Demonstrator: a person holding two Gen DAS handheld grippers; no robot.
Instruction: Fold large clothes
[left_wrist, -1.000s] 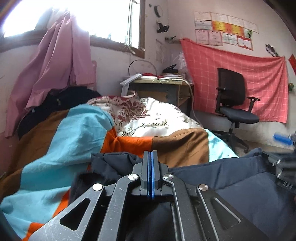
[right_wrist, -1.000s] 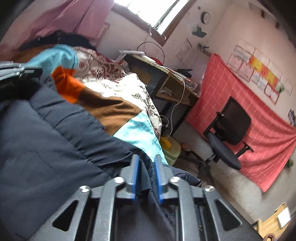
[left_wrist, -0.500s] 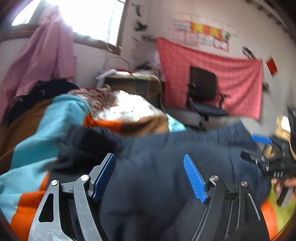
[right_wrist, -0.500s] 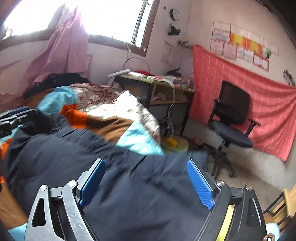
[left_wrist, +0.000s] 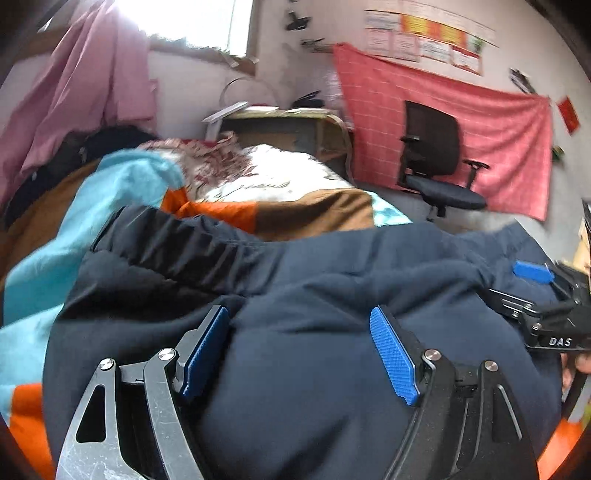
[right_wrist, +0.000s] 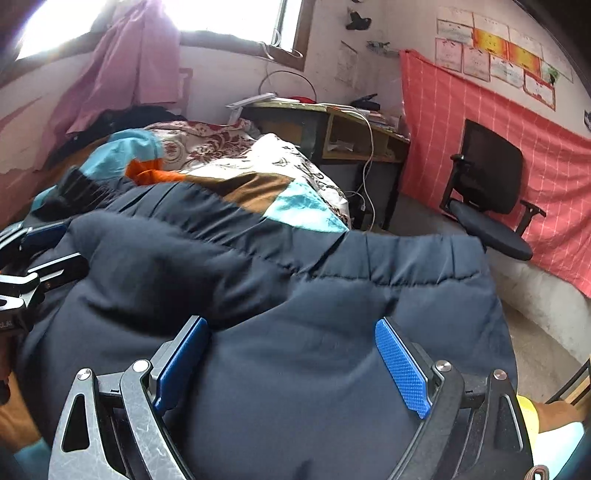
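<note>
Bed (left_wrist: 48, 266) with patchwork quilt, desk (right_wrist: 354, 129) and one chair (right_wrist: 487, 195) far right; one dark jacket (left_wrist: 332, 295) spread near; left gripper (left_wrist: 299, 350) and right gripper (right_wrist: 291, 365) both spread apart, empty.

The left black metal two-finger gripper with blue ribbed pads (left_wrist: 301, 350) and the matching right black metal gripper (right_wrist: 291, 363) both hold their jaws spread wide, side by side and pointing forward, clamping nothing.
</note>
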